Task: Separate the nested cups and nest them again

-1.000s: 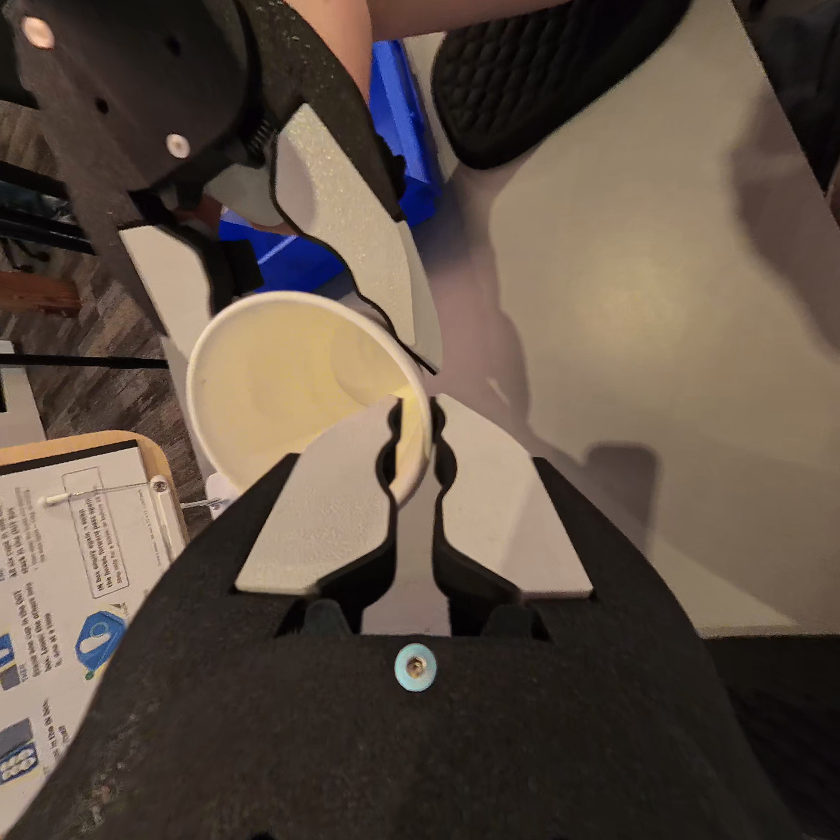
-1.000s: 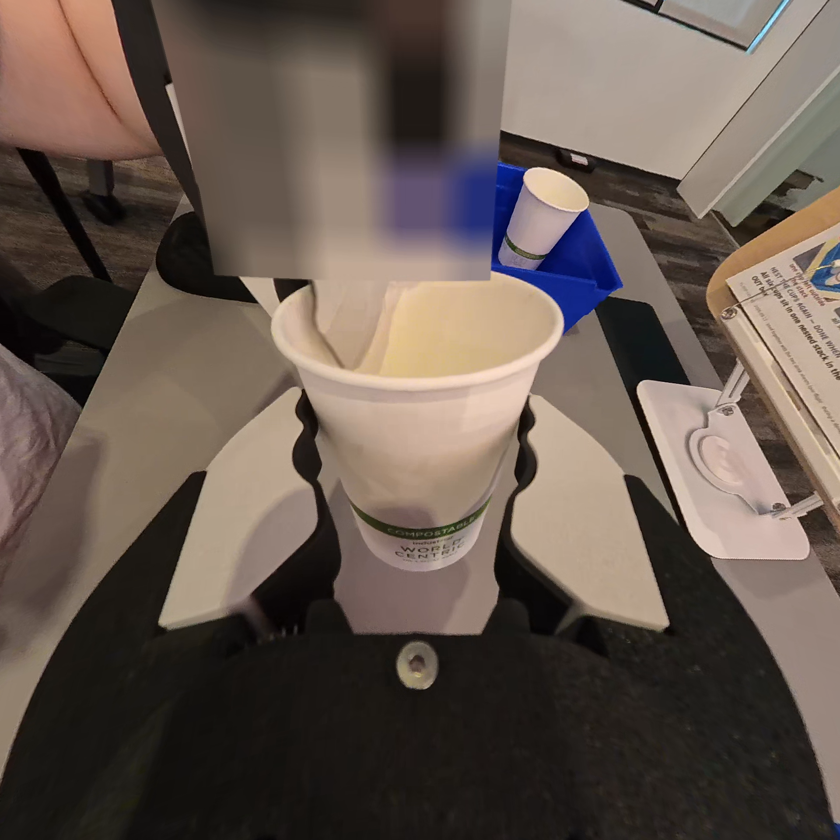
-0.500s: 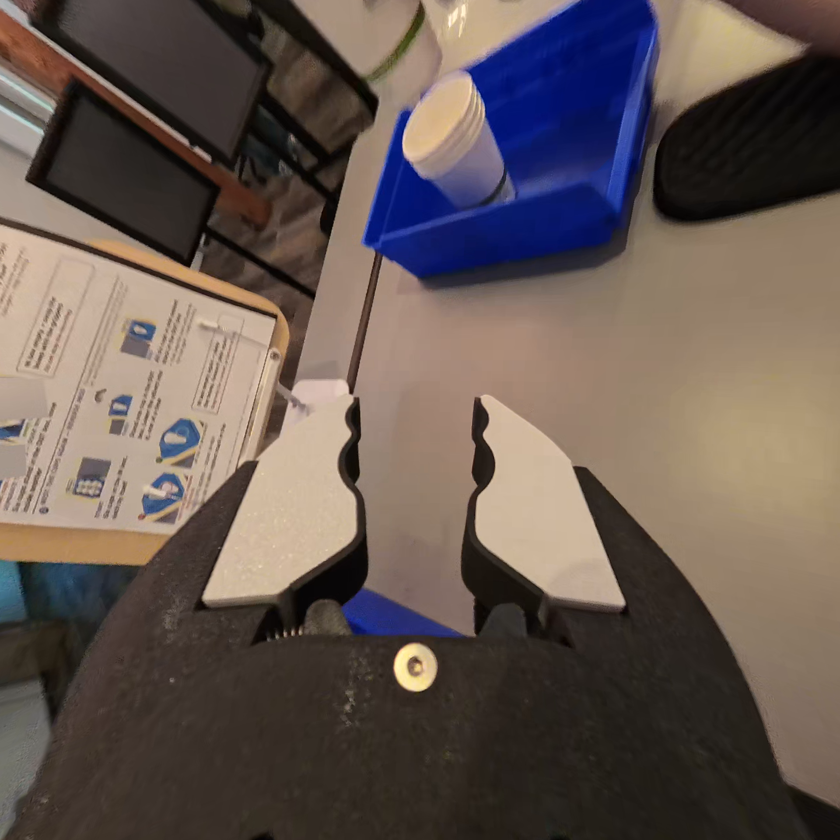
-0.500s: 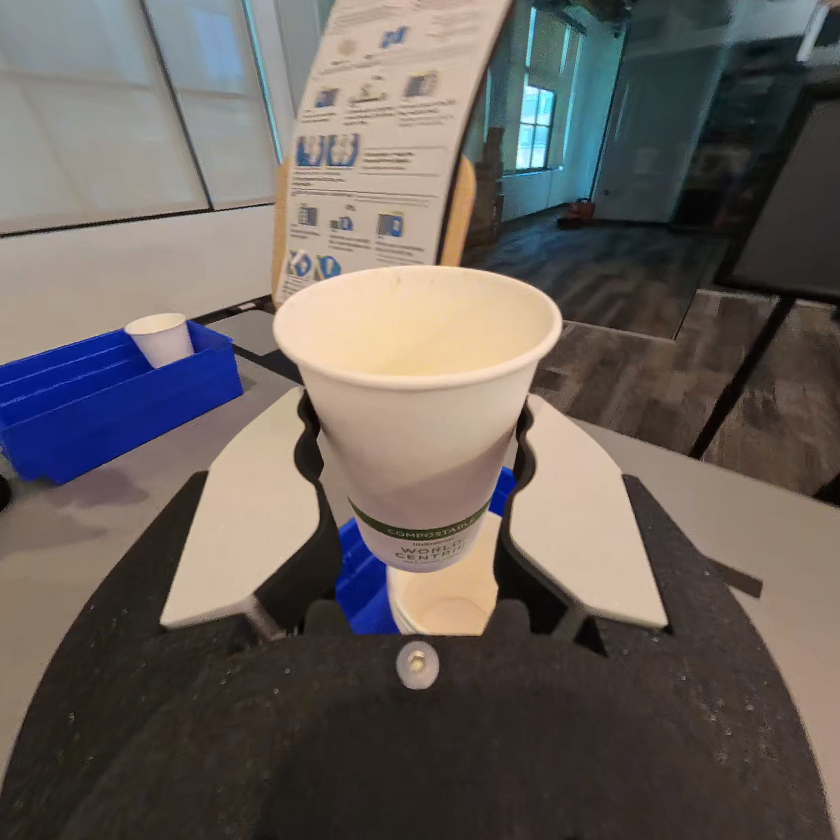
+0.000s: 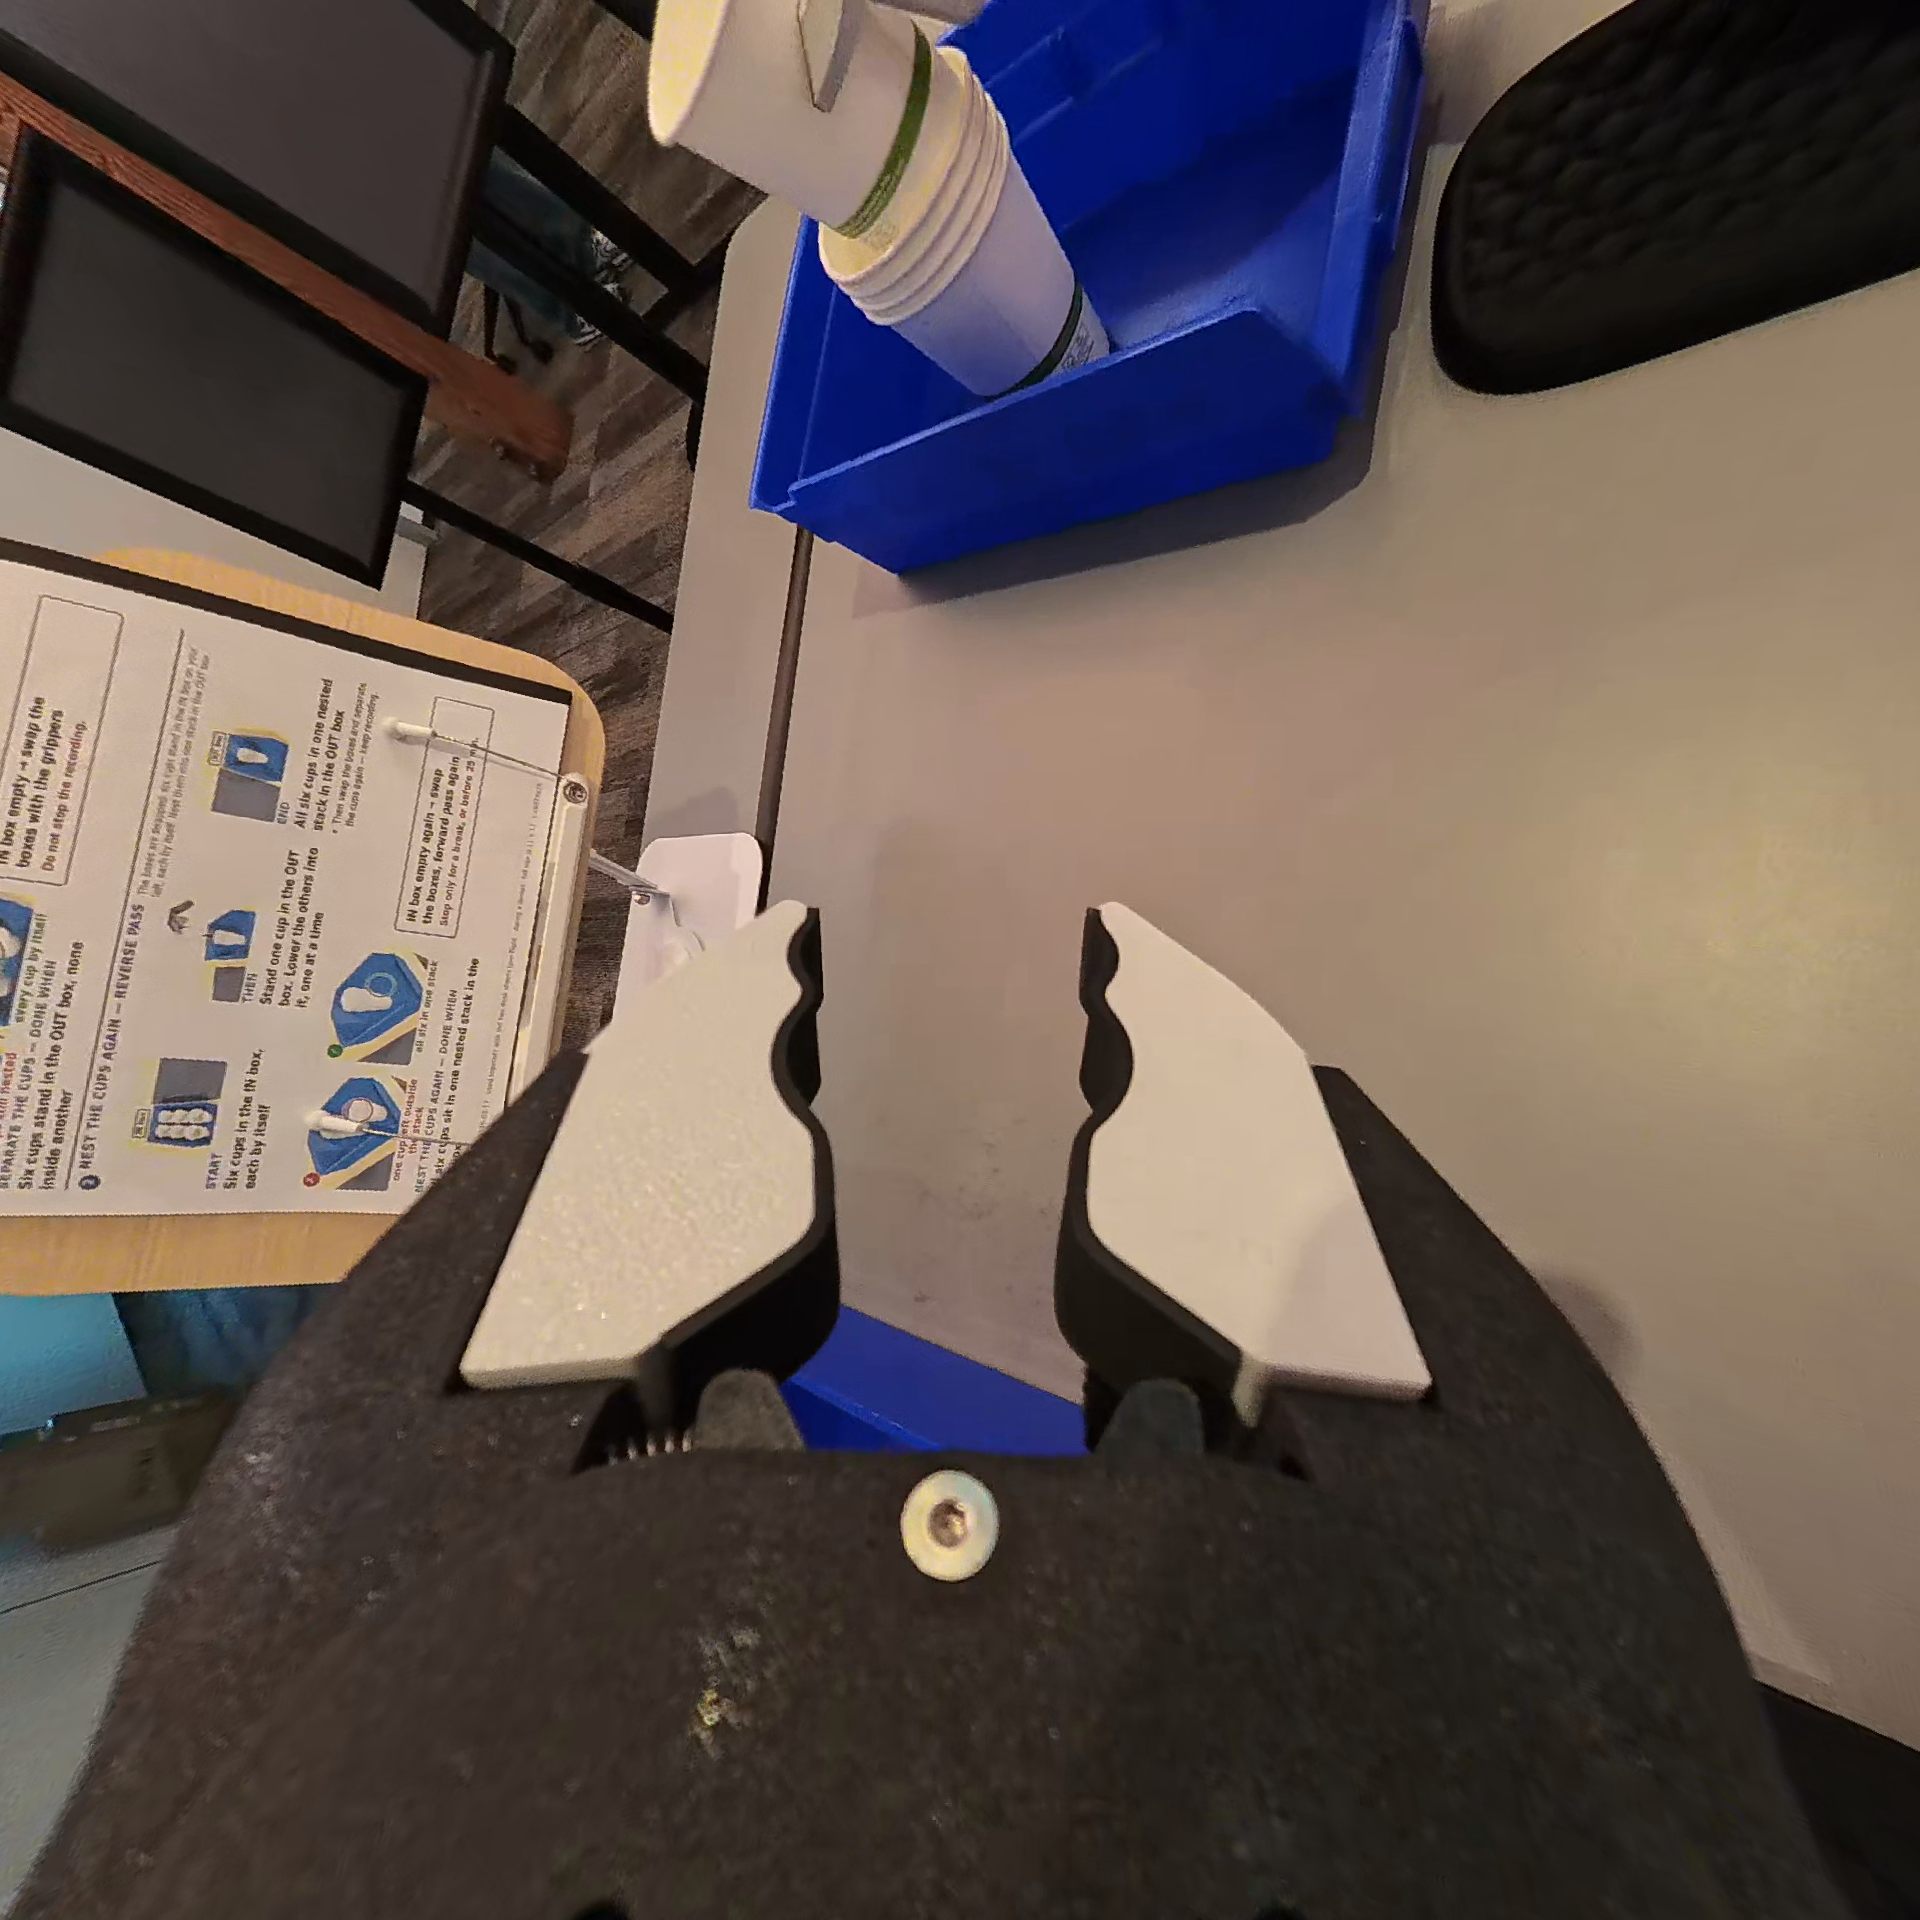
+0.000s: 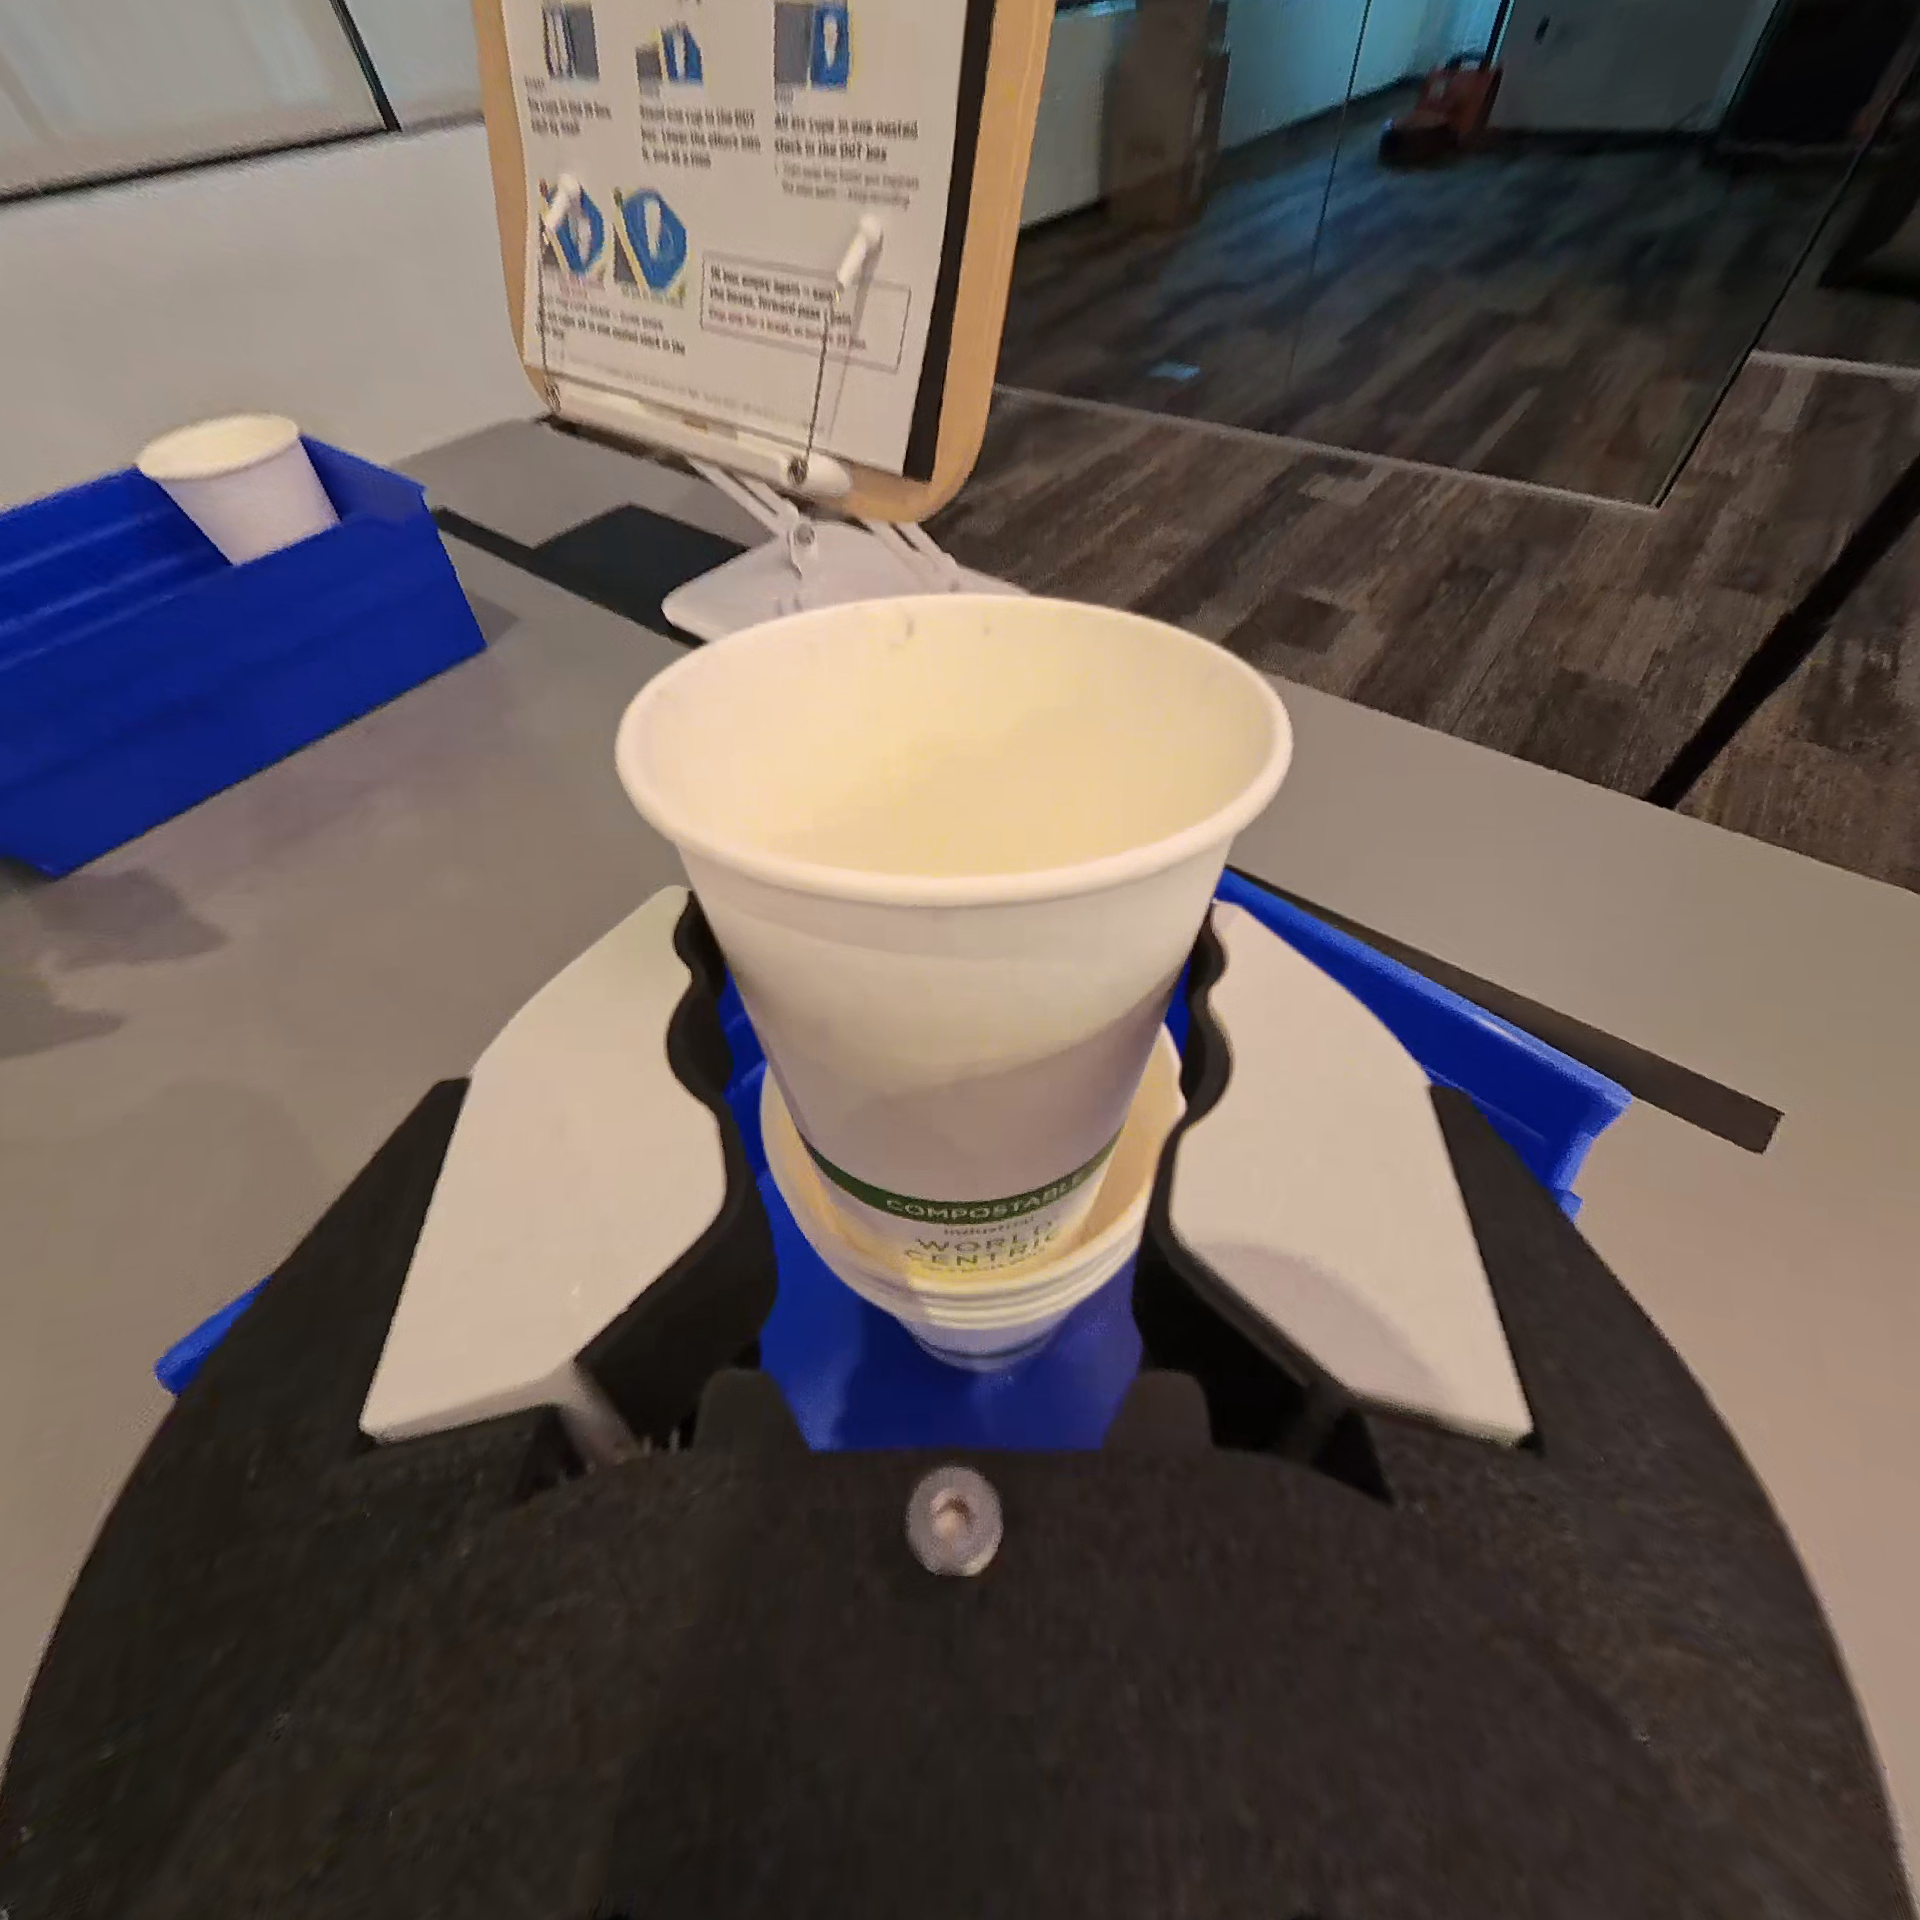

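Note:
My right gripper (image 6: 951,914) is shut on a white paper cup (image 6: 956,987) with a green band and holds it upright. The cup's bottom sits inside the top of a stack of nested cups (image 6: 977,1309) in the blue bin (image 6: 1455,1039) below. In the left wrist view the held cup (image 5: 769,94) tops the stack (image 5: 966,281) in that bin (image 5: 1091,457). My left gripper (image 5: 948,920) is open and empty above the grey table (image 5: 1351,831), well short of that bin.
A second blue bin (image 6: 208,644) at the left holds a single white cup (image 6: 244,483). A blue bin corner (image 5: 914,1392) shows under my left gripper. An instruction board (image 6: 748,208) on a white stand is at the table's edge. A black pad (image 5: 1683,177) lies beside the stack's bin.
My left gripper let go of the cup's rim, opened and drew back. My right gripper carried the cup over the blue bin and lowered its bottom into the stack.

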`<action>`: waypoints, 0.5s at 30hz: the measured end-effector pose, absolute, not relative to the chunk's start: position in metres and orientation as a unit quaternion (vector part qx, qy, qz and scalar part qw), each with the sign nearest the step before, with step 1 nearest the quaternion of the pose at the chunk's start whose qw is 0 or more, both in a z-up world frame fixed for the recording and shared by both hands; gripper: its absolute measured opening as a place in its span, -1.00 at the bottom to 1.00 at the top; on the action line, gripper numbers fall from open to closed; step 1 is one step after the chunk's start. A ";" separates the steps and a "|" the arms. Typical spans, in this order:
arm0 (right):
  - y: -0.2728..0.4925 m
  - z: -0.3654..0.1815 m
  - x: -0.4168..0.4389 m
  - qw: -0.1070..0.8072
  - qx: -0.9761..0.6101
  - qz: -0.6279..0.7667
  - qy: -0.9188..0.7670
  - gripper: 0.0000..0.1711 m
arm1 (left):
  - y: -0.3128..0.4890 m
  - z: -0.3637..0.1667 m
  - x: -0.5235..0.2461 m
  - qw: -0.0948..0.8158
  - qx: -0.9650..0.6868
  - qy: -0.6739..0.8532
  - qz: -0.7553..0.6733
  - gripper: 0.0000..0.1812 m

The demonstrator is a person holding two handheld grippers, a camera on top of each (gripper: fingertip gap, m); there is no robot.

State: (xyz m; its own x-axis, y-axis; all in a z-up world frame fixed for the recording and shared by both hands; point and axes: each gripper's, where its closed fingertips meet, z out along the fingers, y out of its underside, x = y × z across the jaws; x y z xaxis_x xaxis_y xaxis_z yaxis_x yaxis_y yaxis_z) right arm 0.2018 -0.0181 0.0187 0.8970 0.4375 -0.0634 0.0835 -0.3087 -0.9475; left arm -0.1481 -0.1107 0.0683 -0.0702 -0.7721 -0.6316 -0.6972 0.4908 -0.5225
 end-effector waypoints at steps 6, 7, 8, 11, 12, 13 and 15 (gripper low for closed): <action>-0.023 0.006 0.205 0.524 -0.824 0.129 -0.173 0.00 | -0.110 0.067 -0.150 0.458 -0.507 0.729 -0.041 -0.48; -0.024 0.003 0.205 0.515 -0.830 0.130 -0.171 0.01 | -0.110 0.067 -0.150 0.458 -0.508 0.728 -0.041 -0.48; -0.025 0.000 0.207 0.505 -0.837 0.127 -0.165 0.01 | -0.110 0.068 -0.151 0.458 -0.509 0.728 -0.039 -0.48; -0.029 -0.006 0.212 0.480 -0.855 0.111 -0.164 0.01 | -0.103 0.071 -0.159 0.462 -0.512 0.724 -0.016 -0.48; -0.031 -0.008 0.215 0.471 -0.861 0.098 -0.163 0.01 | -0.097 0.074 -0.165 0.466 -0.514 0.720 0.002 -0.46; -0.035 -0.010 0.217 0.460 -0.868 0.090 -0.165 0.01 | -0.090 0.080 -0.174 0.472 -0.519 0.713 0.018 -0.45; -0.043 -0.011 0.218 0.439 -0.879 0.083 -0.167 0.01 | -0.074 0.092 -0.193 0.481 -0.540 0.690 0.031 -0.45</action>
